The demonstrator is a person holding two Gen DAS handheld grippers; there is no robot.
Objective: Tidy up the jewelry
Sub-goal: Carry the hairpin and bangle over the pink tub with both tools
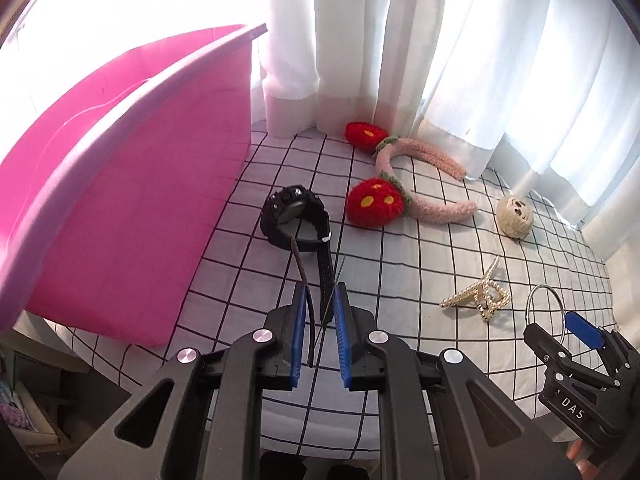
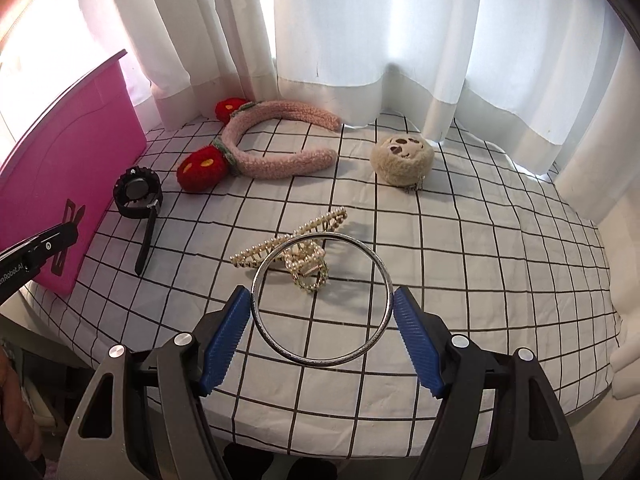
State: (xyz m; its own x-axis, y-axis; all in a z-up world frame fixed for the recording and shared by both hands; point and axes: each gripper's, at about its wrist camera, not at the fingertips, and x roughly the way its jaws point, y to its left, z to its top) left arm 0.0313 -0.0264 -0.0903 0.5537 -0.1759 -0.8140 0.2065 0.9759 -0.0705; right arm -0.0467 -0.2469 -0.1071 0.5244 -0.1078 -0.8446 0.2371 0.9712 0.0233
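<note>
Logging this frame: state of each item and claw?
Bangle: held between right claw pads, above the cloth.
Left claw: open, thin cord between its pads, grip unclear.
Watch: on the cloth, strap buckled.
Pearl clip: shut, on the cloth.
Pink bin: open top.
Headband: flat on the cloth.

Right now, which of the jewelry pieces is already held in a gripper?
The silver bangle, gripped between the right gripper pads. The watch, pearl claw clip and strawberry headband lie on the checked cloth.

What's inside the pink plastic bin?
Cannot tell. In the left wrist view the pink plastic bin shows only its rim and outer wall; the interior is washed out by window glare. The right wrist view shows just one outer wall.
</note>
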